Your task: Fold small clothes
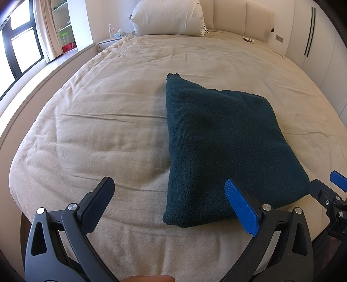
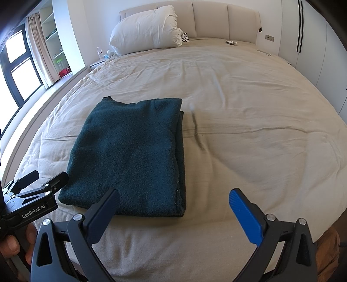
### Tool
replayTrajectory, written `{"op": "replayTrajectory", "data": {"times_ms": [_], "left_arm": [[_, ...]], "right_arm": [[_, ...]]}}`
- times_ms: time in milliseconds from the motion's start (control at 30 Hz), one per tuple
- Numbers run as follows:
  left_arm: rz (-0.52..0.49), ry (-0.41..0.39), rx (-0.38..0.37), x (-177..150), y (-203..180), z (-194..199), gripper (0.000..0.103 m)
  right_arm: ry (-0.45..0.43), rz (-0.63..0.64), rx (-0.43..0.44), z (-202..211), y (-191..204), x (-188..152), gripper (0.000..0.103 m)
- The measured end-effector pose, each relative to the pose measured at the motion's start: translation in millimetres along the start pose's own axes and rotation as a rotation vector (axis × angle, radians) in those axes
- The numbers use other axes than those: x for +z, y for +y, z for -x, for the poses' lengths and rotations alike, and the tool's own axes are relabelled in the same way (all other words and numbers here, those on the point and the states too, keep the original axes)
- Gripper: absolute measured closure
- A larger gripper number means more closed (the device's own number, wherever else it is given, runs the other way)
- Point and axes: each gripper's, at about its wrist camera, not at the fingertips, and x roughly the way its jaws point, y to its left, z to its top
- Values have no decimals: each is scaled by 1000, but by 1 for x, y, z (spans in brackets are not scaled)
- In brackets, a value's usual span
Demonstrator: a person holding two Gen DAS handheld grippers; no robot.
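My left gripper [image 1: 168, 193] has jaws spread wide, holding nothing, just above the beige bed sheet [image 1: 97, 121]. Folded dark green garment [image 1: 216, 143] lies flat ahead, under my blue finger. Right gripper [image 1: 334, 191] at garment's near right corner. Pillow [image 1: 167, 17] at headboard.

One folded dark green garment [image 2: 130, 156] lies on one bed [image 2: 249, 108]. Two grippers show, left gripper [image 1: 169, 195] and right gripper [image 2: 175, 201] (both spread wide). One white bolster [image 2: 145, 30], one water bottle [image 1: 111, 30].
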Motion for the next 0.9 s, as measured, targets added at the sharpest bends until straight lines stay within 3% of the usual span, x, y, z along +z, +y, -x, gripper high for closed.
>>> {"op": "replayTrajectory", "data": {"times_ms": [900], "left_arm": [[-11, -5, -5, 1, 1, -1, 0]], "right_arm": [[4, -2, 5, -1, 1, -1, 0]]}}
